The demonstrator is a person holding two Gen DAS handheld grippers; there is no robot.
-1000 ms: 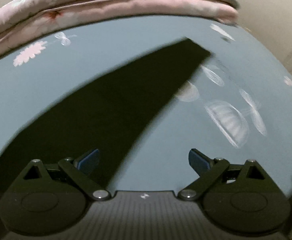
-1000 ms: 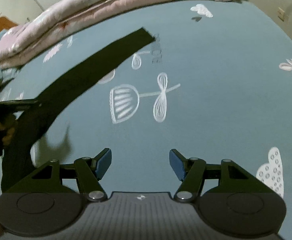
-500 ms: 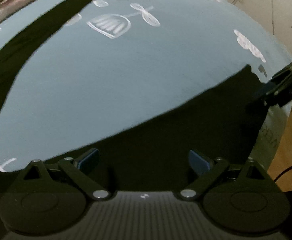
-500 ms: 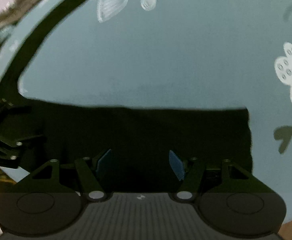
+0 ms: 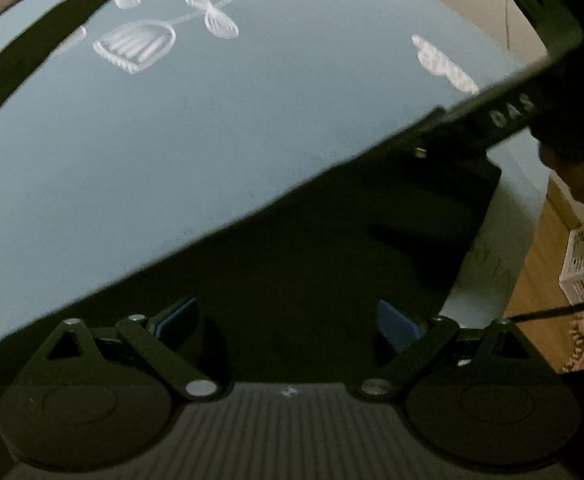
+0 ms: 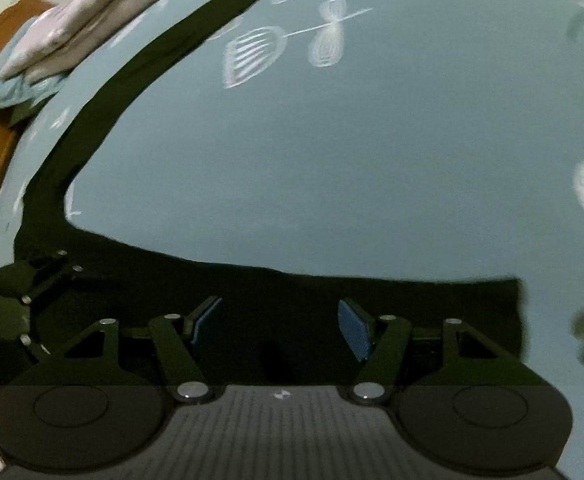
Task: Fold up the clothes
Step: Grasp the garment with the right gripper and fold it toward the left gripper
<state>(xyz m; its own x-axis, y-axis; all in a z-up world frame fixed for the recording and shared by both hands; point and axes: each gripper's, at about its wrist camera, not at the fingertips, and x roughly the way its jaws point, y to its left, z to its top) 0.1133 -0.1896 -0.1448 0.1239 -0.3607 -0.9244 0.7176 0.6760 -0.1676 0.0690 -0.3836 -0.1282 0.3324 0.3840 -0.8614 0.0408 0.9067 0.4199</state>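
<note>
Bedsheet [image 6: 372, 160]; garment [image 6: 276, 292] beneath right claw [image 6: 280, 326]

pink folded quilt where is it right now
In the right wrist view the pink folded quilt sits at the upper left, at the far edge of the blue bedsheet, just beyond the far end of the black garment.

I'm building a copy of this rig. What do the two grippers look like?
Both the left gripper and the right gripper are matte black linkage frames with silver pivot pins, blue pads on the fingers, round black discs either side and a grey ribbed body. No sleeves visible.
</note>
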